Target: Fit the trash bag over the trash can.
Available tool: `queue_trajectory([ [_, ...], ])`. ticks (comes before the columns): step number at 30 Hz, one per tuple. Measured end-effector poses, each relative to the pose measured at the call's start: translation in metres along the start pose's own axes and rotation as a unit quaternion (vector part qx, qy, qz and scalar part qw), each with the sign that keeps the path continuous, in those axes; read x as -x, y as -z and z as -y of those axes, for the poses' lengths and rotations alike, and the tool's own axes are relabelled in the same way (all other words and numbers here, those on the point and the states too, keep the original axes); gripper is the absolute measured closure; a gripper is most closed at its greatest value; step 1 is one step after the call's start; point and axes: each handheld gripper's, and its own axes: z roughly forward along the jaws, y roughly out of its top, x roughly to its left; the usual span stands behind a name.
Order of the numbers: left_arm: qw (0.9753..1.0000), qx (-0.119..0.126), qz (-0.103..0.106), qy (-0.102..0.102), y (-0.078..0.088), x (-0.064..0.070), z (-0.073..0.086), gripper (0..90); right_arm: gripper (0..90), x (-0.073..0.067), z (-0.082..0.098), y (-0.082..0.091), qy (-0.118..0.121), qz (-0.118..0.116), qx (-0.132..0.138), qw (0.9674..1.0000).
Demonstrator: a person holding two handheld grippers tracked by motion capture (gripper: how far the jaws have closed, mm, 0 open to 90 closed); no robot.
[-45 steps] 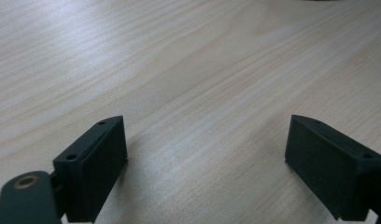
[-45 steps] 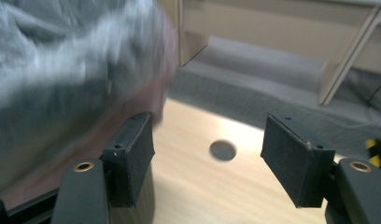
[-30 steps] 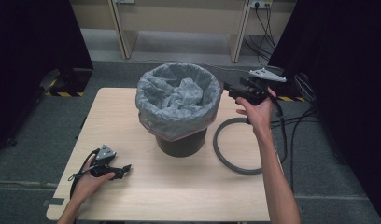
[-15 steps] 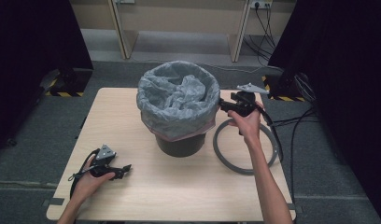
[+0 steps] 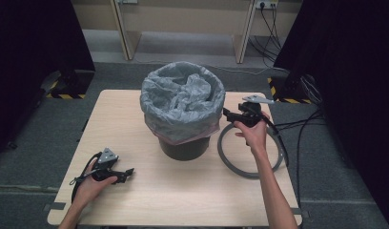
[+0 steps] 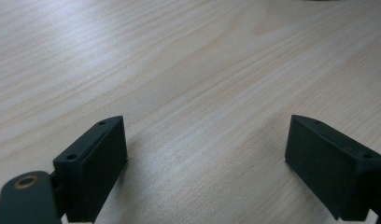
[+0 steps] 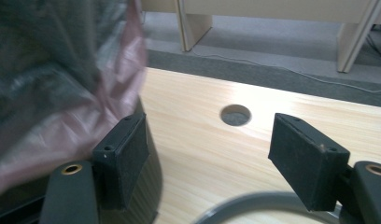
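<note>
Two grippers are seen around one landmark, the bin [image 5: 183,119], which stands near the middle of the table [image 5: 192,200] with a grey bag [image 5: 180,98] folded over its rim. To the left of the bin and nearer the person, the left gripper [image 5: 128,171] is rested on the wood in the left hand [image 5: 90,183]; in the left gripper view its jaws are spread wide with only bare tabletop between them. Just right of the bin, a grey ring [image 5: 252,152] is laid flat on the table. Above the ring's far edge, close beside the bin's wall, the right gripper [image 5: 226,113] is held in the right hand [image 5: 252,133]. Its jaws have just been opening, and nothing is gripped between them.
</note>
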Motion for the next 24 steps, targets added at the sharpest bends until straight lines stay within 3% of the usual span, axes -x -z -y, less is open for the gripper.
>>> queue_trajectory([
  [7,1.0,0.0,0.0,0.0,0.0,0.0,0.0,11.9,25.9,0.024,0.019,0.024,0.013,0.026,-0.015,0.9995],
  [17,1.0,0.0,0.0,0.0,0.0,0.0,0.0,11.9,20.7,0.042,0.066,0.042,0.034,0.061,-0.052,0.9962],
  [24,1.0,0.0,0.0,0.0,0.0,0.0,0.0,11.9,16.7,0.049,0.091,0.048,0.031,0.059,-0.063,0.9958],
])
